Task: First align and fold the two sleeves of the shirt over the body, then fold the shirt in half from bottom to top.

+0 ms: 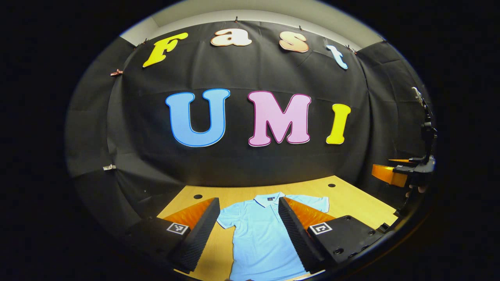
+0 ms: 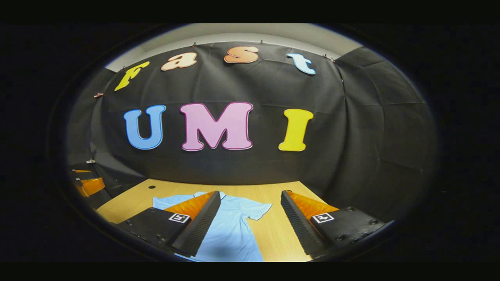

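A light blue polo shirt (image 1: 259,238) lies flat on the wooden table (image 1: 351,203), collar toward the far wall and both short sleeves spread out. My left gripper (image 1: 248,203) hovers above the shirt's chest, open, with nothing between its fingers. In the right gripper view the same shirt (image 2: 230,230) lies at lower left, one sleeve (image 2: 256,208) pointing right. My right gripper (image 2: 250,197) hangs open over that sleeve and the bare table (image 2: 273,234) beside it. The right gripper (image 1: 394,173) also appears far right in the left gripper view.
Small dark holes (image 1: 198,196) mark the tabletop near its far edge. Black cloth walls close the booth behind and at both sides. The other gripper (image 2: 88,185) shows at the left edge of the right gripper view.
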The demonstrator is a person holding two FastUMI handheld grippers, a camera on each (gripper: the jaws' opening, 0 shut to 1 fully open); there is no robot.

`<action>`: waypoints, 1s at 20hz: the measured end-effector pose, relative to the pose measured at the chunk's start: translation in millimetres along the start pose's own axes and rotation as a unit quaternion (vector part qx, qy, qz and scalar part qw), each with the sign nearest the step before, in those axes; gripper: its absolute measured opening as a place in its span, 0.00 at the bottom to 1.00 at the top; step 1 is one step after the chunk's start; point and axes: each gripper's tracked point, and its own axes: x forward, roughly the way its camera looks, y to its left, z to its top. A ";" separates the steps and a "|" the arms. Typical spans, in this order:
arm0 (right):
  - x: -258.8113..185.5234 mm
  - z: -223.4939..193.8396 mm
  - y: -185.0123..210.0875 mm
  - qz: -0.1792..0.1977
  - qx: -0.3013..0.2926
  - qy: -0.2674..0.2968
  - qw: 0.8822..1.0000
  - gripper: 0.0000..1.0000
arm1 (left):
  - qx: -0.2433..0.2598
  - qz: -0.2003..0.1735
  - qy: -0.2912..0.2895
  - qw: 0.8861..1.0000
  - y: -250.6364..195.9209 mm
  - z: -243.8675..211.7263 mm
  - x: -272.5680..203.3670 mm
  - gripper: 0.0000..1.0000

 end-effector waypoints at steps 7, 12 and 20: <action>46.1 -33.3 -12.5 -0.003 -0.007 0.066 0.998 0.97 | -0.004 0.021 0.008 1.000 4.2 -3.1 0.3 0.96; 117.7 -65.1 -10.2 0.025 -0.024 0.122 0.992 0.97 | -0.017 0.053 0.029 0.998 20.7 -13.8 9.6 0.96; 241.4 -151.7 -5.4 0.041 -0.016 0.215 0.976 0.98 | -0.015 0.091 0.079 0.993 44.7 -46.1 52.5 0.96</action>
